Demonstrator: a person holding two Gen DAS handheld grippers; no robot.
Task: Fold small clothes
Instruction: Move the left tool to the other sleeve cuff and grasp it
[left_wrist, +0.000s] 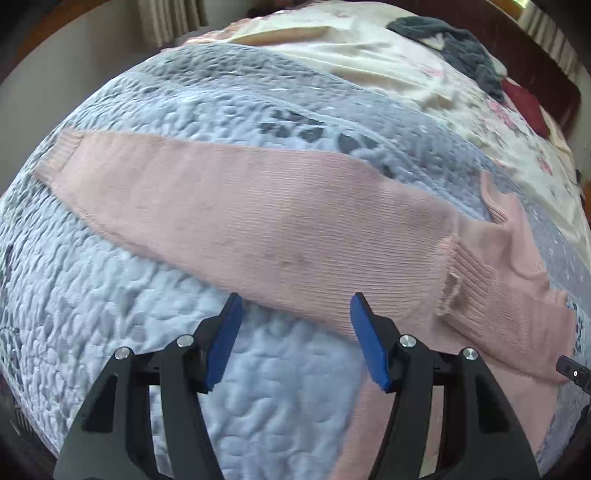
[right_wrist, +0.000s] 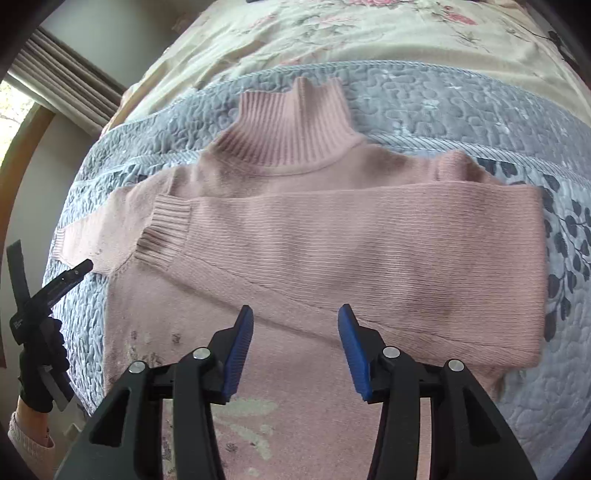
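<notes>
On the bed's pale blue quilted bedspread (right_wrist: 461, 110), nearest the cameras, the left hand-held gripper (left_wrist: 295, 306) and right hand-held gripper (right_wrist: 295, 317) both stand wide apart, their blue pads gripping nothing. Just beyond them lies the pink ribbed-knit turtleneck sweater (right_wrist: 332, 236), flat, one sleeve folded across the chest, the other sleeve (left_wrist: 229, 206) stretched sideways. Farther off, a cream floral sheet (right_wrist: 369, 37) and a dark grey knitted garment (left_wrist: 461, 40).
</notes>
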